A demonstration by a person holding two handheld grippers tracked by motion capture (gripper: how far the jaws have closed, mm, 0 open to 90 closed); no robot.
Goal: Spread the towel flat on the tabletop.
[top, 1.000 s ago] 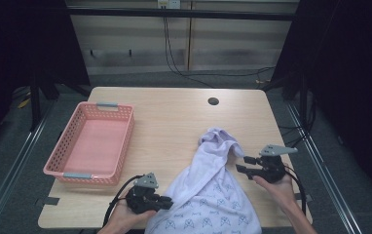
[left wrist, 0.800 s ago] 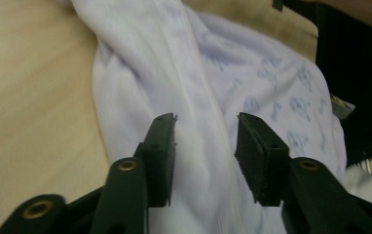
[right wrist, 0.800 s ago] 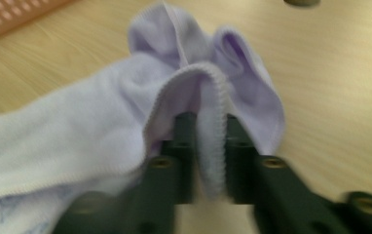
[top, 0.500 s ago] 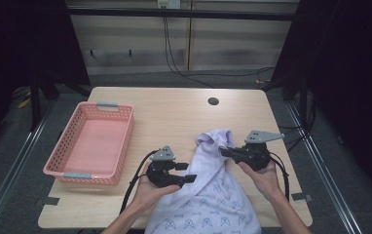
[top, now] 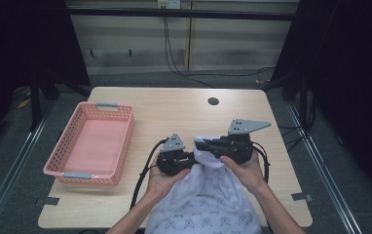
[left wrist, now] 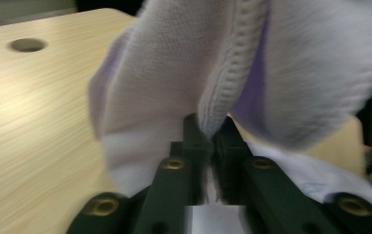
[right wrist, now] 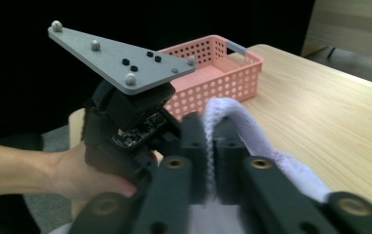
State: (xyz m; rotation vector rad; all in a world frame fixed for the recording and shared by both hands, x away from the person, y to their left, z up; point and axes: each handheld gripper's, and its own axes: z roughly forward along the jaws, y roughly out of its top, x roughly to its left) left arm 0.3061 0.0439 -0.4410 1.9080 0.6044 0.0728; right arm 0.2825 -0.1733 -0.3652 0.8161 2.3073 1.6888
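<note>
- My left gripper (top: 190,161) has just been closing, and its fingers (left wrist: 192,141) now pinch a ribbed hem of the white garment (top: 208,204) between them; in the left gripper view the seam runs straight up out of the pinch.
- My right gripper (top: 201,144) has just been opening a little, yet its fingers (right wrist: 194,146) are clamped on a thick rolled edge of the same cloth, which arches over their tips.
- The garment hangs from both pinches and trails back toward me, its patterned part lying on the desk (top: 174,112) below my hands and running off the near edge.
- The two pinches sit very close together, nearly touching, so I judge the step is to get both grips on one edge before spreading it.
- To do it well, I would check that each pinch holds a single layer, not a bunch of folds.
- Then I would draw my hands apart along the hem, keeping the cloth taut but not yanked, so neither edge slips free.
- My right grip looks the looser one; I would firm it before pulling.
- The pink basket (top: 94,144) stands well off beyond my left fingers, clear of the cloth, and I would keep the trailing cable (top: 142,175) from under the fabric.
</note>
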